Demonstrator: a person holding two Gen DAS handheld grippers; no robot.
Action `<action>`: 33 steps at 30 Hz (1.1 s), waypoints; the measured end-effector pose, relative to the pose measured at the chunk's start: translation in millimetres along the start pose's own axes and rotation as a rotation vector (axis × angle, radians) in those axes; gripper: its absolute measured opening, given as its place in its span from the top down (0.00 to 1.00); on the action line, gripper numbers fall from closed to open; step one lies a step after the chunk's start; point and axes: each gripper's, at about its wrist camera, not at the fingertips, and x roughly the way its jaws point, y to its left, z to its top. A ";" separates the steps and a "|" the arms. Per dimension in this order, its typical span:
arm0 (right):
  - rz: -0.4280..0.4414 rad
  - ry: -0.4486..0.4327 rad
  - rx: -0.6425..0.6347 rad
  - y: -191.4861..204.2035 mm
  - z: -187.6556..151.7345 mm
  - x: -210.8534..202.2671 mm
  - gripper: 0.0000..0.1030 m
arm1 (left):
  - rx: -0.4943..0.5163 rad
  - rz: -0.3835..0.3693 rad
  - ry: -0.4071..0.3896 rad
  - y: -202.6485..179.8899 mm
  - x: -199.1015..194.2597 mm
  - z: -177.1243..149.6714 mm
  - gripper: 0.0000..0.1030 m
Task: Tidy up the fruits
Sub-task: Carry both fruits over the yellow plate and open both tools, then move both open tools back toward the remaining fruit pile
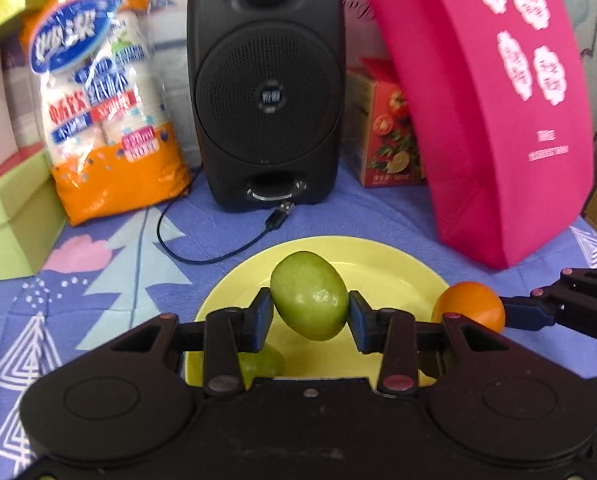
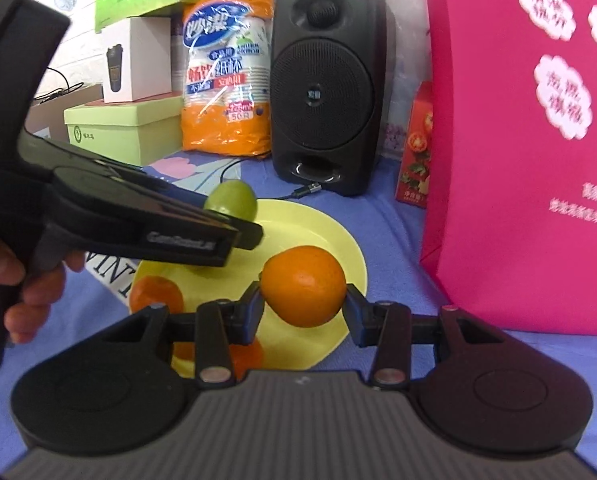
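Observation:
My left gripper (image 1: 309, 311) is shut on a green fruit (image 1: 309, 295) and holds it above the yellow plate (image 1: 378, 268). A second green fruit (image 1: 260, 362) lies on the plate under its left finger. My right gripper (image 2: 303, 307) is shut on an orange (image 2: 303, 286) over the plate's (image 2: 318, 236) right side. The orange also shows at the right in the left wrist view (image 1: 472, 305). Two more oranges lie on the plate, one at its left (image 2: 154, 292) and one under my fingers (image 2: 246, 354). The left gripper's body (image 2: 138, 220) crosses the right wrist view with its green fruit (image 2: 232, 200).
A black speaker (image 1: 266, 92) with a loose USB cable (image 1: 218, 248) stands behind the plate. A pink bag (image 1: 494, 120) stands at the right, with a red carton (image 1: 386, 132) behind it. An orange pack of cups (image 1: 106, 100) and green boxes (image 1: 10, 216) are at the left.

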 end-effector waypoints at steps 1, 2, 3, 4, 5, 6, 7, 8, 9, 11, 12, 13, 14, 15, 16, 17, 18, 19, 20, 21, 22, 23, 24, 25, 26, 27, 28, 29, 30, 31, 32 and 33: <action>0.000 0.004 0.002 -0.4 -0.4 3.6 0.60 | 0.000 0.006 0.009 0.7 5.7 0.2 0.62; 0.001 0.010 0.003 -1.1 -0.6 7.2 0.60 | -0.003 0.012 0.018 1.6 10.5 -0.2 0.61; 0.004 0.014 0.004 -1.4 -1.4 9.3 0.60 | -0.010 0.019 0.024 1.1 13.3 -1.8 0.61; 0.006 0.017 0.003 -1.4 -1.8 11.0 0.60 | -0.013 0.023 0.024 2.1 15.4 -2.4 0.60; 0.006 0.019 0.002 -1.3 -2.3 12.1 0.60 | -0.014 0.023 0.014 3.3 15.2 -3.7 0.57; 0.006 0.021 -0.001 -0.8 -3.0 12.5 0.60 | -0.015 0.023 0.008 4.0 13.5 -4.5 0.54; 0.005 0.024 -0.004 -0.5 -3.6 12.6 0.60 | -0.016 0.024 0.005 4.7 12.0 -4.9 0.53; 0.002 0.026 -0.008 0.0 -4.0 12.3 0.60 | -0.014 0.024 0.001 5.4 9.7 -5.1 0.50; -0.001 0.026 -0.011 0.6 -4.1 11.2 0.60 | -0.010 0.027 -0.003 5.8 5.5 -5.7 0.49; -0.004 0.020 -0.009 1.4 -3.5 7.7 0.59 | -0.002 0.035 -0.016 6.3 -4.2 -7.4 0.49; -0.004 0.014 -0.009 1.8 -3.3 4.5 0.59 | -0.002 0.035 -0.024 7.2 -10.7 -8.6 0.49; -0.005 0.003 -0.008 2.2 -3.2 0.4 0.58 | -0.005 0.031 -0.030 8.2 -18.8 -10.4 0.49; -0.005 -0.007 -0.006 2.5 -2.8 -4.2 0.56 | -0.009 0.028 -0.037 9.2 -26.9 -12.5 0.48; -0.003 -0.016 -0.004 2.8 -2.3 -8.8 0.56 | -0.012 0.028 -0.045 10.2 -34.8 -15.2 0.48; -0.003 -0.023 -0.003 3.5 -1.7 -13.6 0.56 | -0.016 0.027 -0.052 11.1 -42.4 -18.1 0.48; -0.002 -0.030 -0.003 4.4 -1.8 -18.6 0.56 | -0.021 0.024 -0.060 13.0 -52.8 -22.0 0.48; -0.002 -0.038 -0.003 5.4 -1.8 -24.2 0.56 | -0.025 0.023 -0.070 14.9 -62.9 -26.3 0.48; -0.004 -0.046 -0.001 6.3 -2.7 -30.2 0.56 | -0.028 0.024 -0.081 16.8 -71.9 -31.1 0.48; -0.003 -0.052 0.001 7.2 -4.6 -37.0 0.56 | -0.031 0.024 -0.091 18.7 -81.6 -36.5 0.46; 0.000 -0.058 0.005 8.1 -7.3 -44.3 0.56 | -0.034 0.026 -0.100 20.6 -90.9 -42.6 0.44; 0.001 -0.064 0.010 8.3 -10.9 -51.3 0.54 | -0.034 0.030 -0.108 22.4 -100.7 -50.1 0.43; -0.002 -0.068 0.015 8.8 -15.2 -57.6 0.53 | -0.032 0.037 -0.114 23.8 -109.2 -58.0 0.43; -0.005 -0.067 0.019 9.4 -20.2 -63.6 0.52 | -0.031 0.044 -0.117 25.1 -117.4 -66.6 0.43; -0.005 -0.067 0.025 9.9 -25.6 -69.4 0.52 | -0.031 0.048 -0.117 26.1 -123.0 -74.4 0.43; -0.003 -0.066 0.034 10.5 -31.3 -75.1 0.52 | -0.038 0.049 -0.115 27.7 -129.6 -83.5 0.43; 0.002 -0.064 0.044 11.6 -37.2 -80.3 0.52 | -0.044 0.049 -0.112 28.4 -134.1 -91.4 0.43; 0.007 -0.062 0.053 13.1 -43.5 -84.8 0.52 | -0.051 0.050 -0.110 28.5 -139.1 -100.4 0.43; 0.011 -0.057 0.059 15.6 -50.0 -88.6 0.52 | -0.056 0.054 -0.108 28.5 -143.5 -108.9 0.43; 0.012 -0.050 0.060 18.4 -58.5 -93.1 0.52 | -0.061 0.057 -0.106 28.1 -146.8 -116.4 0.44; 0.011 -0.040 0.059 21.6 -66.0 -96.1 0.52 | -0.064 0.059 -0.102 27.4 -150.1 -125.0 0.44; 0.012 -0.030 0.058 25.2 -73.4 -98.4 0.52 | -0.065 0.060 -0.098 25.9 -153.8 -133.8 0.44; 0.018 -0.021 0.060 28.6 -80.7 -100.6 0.52 | -0.064 0.064 -0.093 24.3 -155.7 -140.2 0.44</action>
